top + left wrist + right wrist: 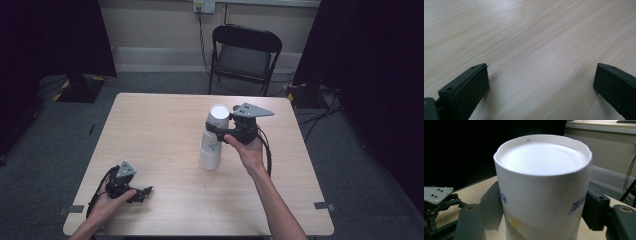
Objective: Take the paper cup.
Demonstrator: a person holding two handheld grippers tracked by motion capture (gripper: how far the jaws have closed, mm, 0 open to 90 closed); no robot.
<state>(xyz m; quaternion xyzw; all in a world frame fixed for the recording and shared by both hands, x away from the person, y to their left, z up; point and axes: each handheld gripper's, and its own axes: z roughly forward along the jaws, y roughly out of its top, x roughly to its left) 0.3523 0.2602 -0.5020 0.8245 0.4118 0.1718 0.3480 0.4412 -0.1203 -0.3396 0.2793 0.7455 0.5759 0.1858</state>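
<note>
A stack of white paper cups stands upside down near the middle of the wooden table. My right gripper is shut on the top cup from the right, and that cup still overlaps the ones below it. In the right gripper view the top cup has its flat base up and blue print on its side, and both pads of the right gripper press on its wall. My left gripper rests at the table's front left, its jaws wide open over bare wood, as the left gripper shows in its own view.
A black folding chair stands behind the table's far edge. Dark curtains hang on both sides, and cables run over the grey floor at the right. The left gripper lies far off in the right gripper view.
</note>
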